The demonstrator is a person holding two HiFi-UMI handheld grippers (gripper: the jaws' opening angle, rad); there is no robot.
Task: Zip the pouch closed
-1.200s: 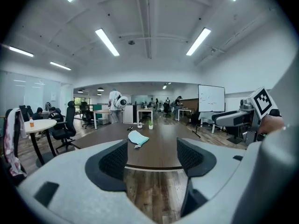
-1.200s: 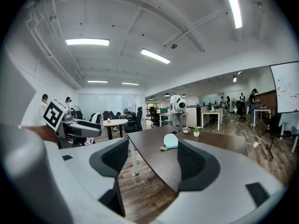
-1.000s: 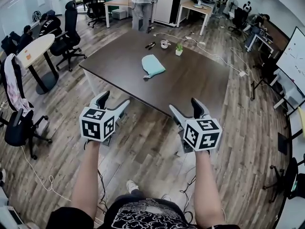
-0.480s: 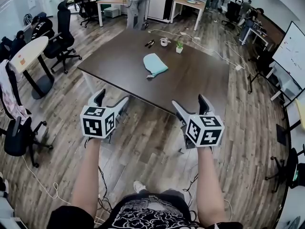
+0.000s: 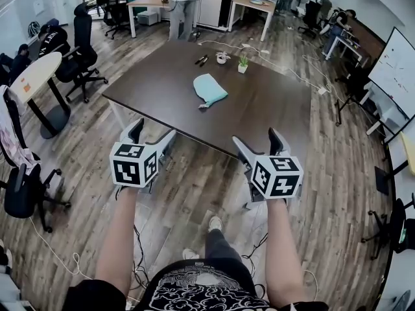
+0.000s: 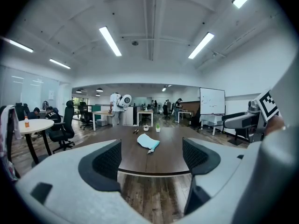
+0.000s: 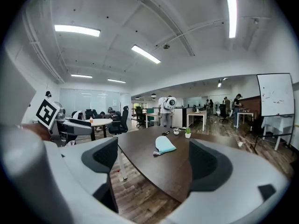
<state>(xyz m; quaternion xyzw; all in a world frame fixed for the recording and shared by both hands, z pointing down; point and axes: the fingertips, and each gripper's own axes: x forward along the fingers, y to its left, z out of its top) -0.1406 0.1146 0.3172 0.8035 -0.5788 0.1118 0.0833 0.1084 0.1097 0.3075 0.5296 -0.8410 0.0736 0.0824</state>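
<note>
Left hand-held gripper (image 5: 154,131) jaws spread wide, just been opening, nothing between them, touching nothing; held in the air off the near edge of the tabletop (image 5: 259,109), over wood floor

Right hand-held gripper (image 5: 256,138) same: jaws wide apart, just been opening, nothing between them, no contact, also off the near edge of the tabletop

Left gripper view: both dark pads apart, tabletop seen through the gap, pouch (image 6: 148,143) far beyond. Right gripper view: pads apart, pouch (image 7: 164,145) framed in the gap but well out of reach

Pouch (image 5: 209,89) light teal, lying flat near the middle of the tabletop, well apart from both grippers, its narrow end toward the near edge

At the far edge of the tabletop: small potted plant (image 5: 243,64), white cup (image 5: 223,58) just beside it, dark pens (image 5: 203,60) beside the cup

Marker cube (image 5: 133,165) on the left gripper and marker cube (image 5: 275,175) on the right show black-and-white square codes, no letters. Whiteboard (image 5: 399,76) right of the tabletop carries marks too small to read
</note>
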